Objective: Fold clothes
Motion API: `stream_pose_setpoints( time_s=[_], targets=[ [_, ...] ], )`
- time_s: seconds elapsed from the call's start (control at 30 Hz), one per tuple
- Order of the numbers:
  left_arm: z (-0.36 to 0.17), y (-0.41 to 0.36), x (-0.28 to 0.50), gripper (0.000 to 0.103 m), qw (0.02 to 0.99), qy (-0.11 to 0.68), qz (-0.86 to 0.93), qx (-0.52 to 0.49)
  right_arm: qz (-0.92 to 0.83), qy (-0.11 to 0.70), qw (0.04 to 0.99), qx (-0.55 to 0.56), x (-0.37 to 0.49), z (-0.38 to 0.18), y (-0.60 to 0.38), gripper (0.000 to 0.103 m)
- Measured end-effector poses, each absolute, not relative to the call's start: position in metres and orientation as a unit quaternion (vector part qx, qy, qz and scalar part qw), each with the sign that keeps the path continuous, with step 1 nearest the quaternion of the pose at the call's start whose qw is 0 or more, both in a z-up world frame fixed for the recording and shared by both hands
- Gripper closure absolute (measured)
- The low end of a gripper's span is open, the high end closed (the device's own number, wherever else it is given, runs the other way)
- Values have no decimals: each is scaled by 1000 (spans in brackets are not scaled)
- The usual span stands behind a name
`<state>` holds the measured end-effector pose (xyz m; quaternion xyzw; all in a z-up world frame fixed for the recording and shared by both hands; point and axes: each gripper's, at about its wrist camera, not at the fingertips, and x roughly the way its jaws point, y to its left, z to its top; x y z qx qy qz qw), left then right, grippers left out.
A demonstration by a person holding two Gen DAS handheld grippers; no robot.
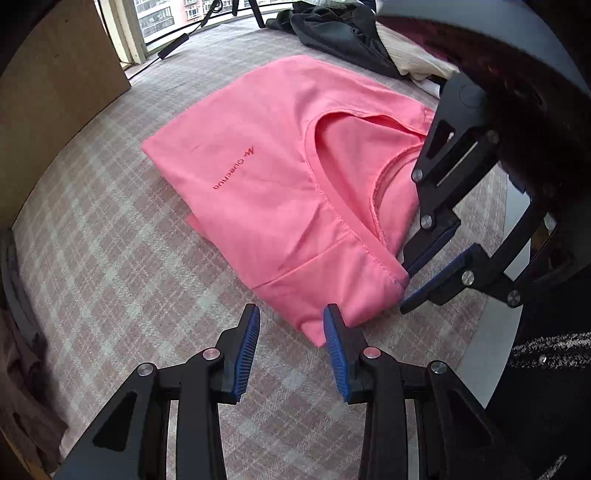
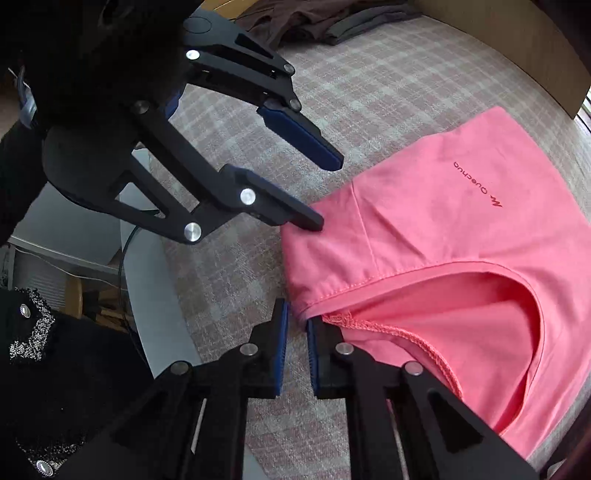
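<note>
The folded pink shirt (image 1: 288,192) lies on the checked cover (image 1: 110,266). The left gripper (image 1: 291,328) is open beside its corner. The right gripper (image 2: 297,328) is nearly closed; it may pinch the shirt's edge.

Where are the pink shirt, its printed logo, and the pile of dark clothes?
Pink shirt (image 1: 280,206): left wrist view, on the front panel.
Logo (image 2: 476,184): right wrist view, on the red lettering.
Dark clothes (image 1: 332,29): left wrist view, on the heap beyond the shirt.

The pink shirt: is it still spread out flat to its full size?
No, the pink shirt lies folded into a compact bundle on the checked cloth.
</note>
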<state>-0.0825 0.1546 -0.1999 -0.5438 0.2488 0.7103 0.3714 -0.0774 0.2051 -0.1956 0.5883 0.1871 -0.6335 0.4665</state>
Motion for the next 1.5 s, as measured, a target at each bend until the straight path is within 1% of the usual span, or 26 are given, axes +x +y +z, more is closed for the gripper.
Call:
stream_pose_setpoints(
  time_s=[0.1,0.2,0.27,0.33,0.43,0.5,0.53,0.57,0.63,0.67,0.73,0.77,0.8,0.9,1.07,1.1,1.17,1.2,1.3,1.33,1.43,1.47,1.5],
  targets=[
    [-205,150,-59,67,373,284,699,-540,-648,153,464,584,-74,-177,233,86],
    [-188,142,-66,67,362,242,720,-541,-698,91,451,548,-88,-155,257,85],
    [-173,143,-73,67,367,217,739,-522,-723,63,432,536,-100,-159,261,85],
    [-166,150,-81,67,365,207,753,-507,-731,54,422,533,-101,-173,244,85],
    [-177,158,-90,65,371,189,752,-511,-693,77,410,587,-92,-204,232,85],
    [-192,155,-82,65,355,219,741,-526,-694,83,411,586,-72,-194,251,85],
    [-199,153,-78,64,347,234,735,-534,-701,63,408,582,-65,-182,270,84],
    [-196,147,-74,65,349,219,737,-536,-722,39,389,571,-60,-170,298,81],
    [-183,138,-70,66,342,187,751,-534,-760,-10,349,548,-50,-145,352,49],
    [-173,138,-67,66,340,176,759,-527,-776,3,316,545,-47,-143,374,48],
    [-155,144,-61,65,345,158,773,-509,-805,27,251,538,-39,-139,416,48],
    [-162,157,-77,64,352,153,776,-501,-804,24,236,545,-42,-146,430,48],
    [-158,169,-76,63,360,150,775,-498,-804,20,222,552,-46,-153,444,48],
    [-165,221,-83,62,398,147,761,-490,-804,4,231,548,-58,-170,467,48],
    [-177,294,-67,62,421,154,734,-511,-803,38,302,513,-61,-174,457,49],
    [-180,305,-66,62,421,154,730,-515,-802,53,313,507,-61,-178,449,51],
    [-187,321,-69,62,414,156,727,-525,-795,77,332,502,-62,-184,439,58],
    [-191,327,-72,62,407,158,728,-529,-793,87,340,498,-62,-186,436,64],
    [-201,338,-85,62,389,146,731,-542,-793,107,362,479,-63,-187,433,70],
    [-202,339,-88,63,384,139,732,-544,-790,113,370,476,-63,-187,431,70],
    [-202,340,-88,68,385,133,734,-543,-787,133,386,463,-62,-185,430,70],
    [-203,341,-86,76,386,133,733,-544,-784,138,392,461,-63,-185,429,71],
    [-208,342,-88,84,388,135,730,-546,-783,145,393,459,-63,-187,427,78]
  ],
)
